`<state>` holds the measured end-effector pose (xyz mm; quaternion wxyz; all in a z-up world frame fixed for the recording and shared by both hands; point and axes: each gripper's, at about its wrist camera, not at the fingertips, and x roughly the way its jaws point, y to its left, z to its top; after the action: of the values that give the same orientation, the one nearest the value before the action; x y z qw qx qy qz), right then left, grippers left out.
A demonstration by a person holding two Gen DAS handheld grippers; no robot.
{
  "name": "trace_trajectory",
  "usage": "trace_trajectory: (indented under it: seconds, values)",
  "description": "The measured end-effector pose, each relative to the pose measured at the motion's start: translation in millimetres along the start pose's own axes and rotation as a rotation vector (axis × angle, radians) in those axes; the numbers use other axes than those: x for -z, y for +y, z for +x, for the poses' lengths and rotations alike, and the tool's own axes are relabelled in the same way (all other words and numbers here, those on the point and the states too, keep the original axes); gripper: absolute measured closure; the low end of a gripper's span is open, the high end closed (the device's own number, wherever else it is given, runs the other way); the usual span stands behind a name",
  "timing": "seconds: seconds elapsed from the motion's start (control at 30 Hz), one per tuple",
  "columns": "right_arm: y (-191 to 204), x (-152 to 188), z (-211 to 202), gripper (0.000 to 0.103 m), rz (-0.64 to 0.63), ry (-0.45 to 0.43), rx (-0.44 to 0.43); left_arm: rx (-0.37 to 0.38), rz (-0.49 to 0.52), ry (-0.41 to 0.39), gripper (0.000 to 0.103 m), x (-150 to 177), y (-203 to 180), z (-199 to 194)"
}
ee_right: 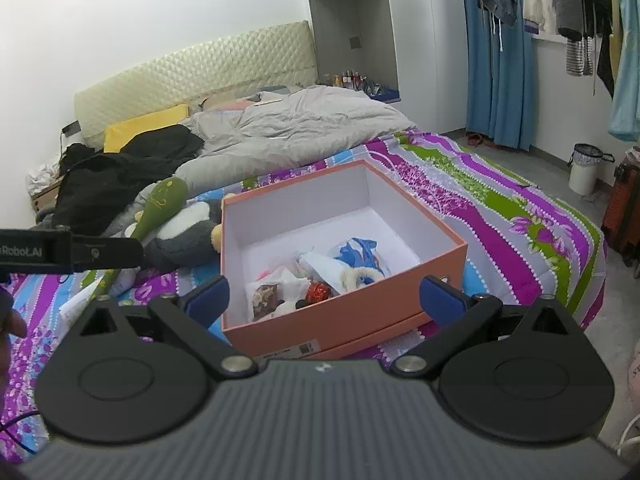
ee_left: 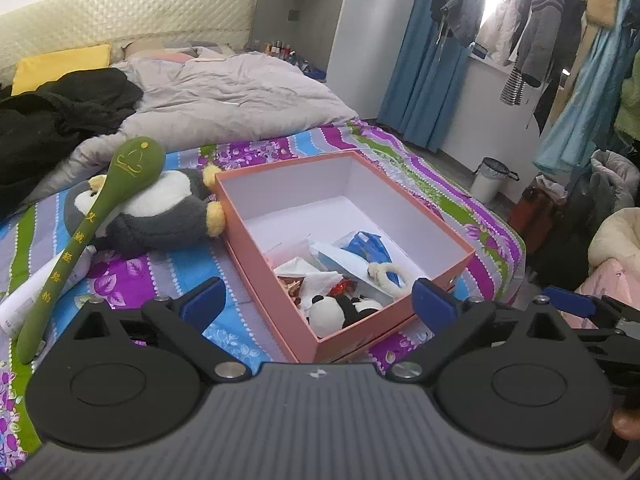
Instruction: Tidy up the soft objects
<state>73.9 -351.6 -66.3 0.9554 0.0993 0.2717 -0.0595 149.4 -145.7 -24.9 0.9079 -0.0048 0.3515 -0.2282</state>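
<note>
Left wrist view: left gripper (ee_left: pixel 316 300) jaws spread wide, nothing between them, hanging over the near corner of the pink box (ee_left: pixel 452 240) that sits open on the bed (ee_left: pixel 400 148). Inside the box, near end: a small panda plush (ee_left: pixel 340 312), white tissue, a blue bag (ee_left: pixel 368 246), a fluffy white ring (ee_left: pixel 386 274); far end of the box bare. Just left of the box, touching its wall, a grey-and-white penguin plush (ee_left: pixel 160 216) lies on its side, with a green spoon-shaped plush (ee_left: pixel 92 232) lying slantwise across it. Grey duvet (ee_left: pixel 240 96) and black clothing (ee_left: pixel 60 116) further up the bed. Right wrist view: right gripper (ee_right: pixel 324 300) jaws likewise spread, empty, just before the box's near wall (ee_right: pixel 340 320). Same clutter visible in the box's near end; the panda mostly hidden behind the wall. Penguin plush (ee_right: pixel 188 236) and green spoon plush (ee_right: pixel 160 204) lie left of the box. The left gripper's finger (ee_right: pixel 108 250) juts in from the left edge.
</note>
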Motion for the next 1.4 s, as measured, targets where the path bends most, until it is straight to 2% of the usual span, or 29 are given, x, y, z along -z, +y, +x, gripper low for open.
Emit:
trace_trajectory:
  seconds: [0.47,0.8,1.4]
  values:
    - [1.0,16.2,18.4,0.000,0.030,0.044,-0.022,-0.054,0.012,0.008,0.001,10.4,1.1,5.6]
    - [2.5,15.8,23.3,0.000,0.013,0.052,-0.019,-0.077,-0.018,0.015,0.001,17.3,7.1,11.9]
    - [9.4,12.9,22.0,0.000,-0.011,0.050,-0.028,-0.058,-0.031,0.004,0.001,21.1,13.5,4.5]
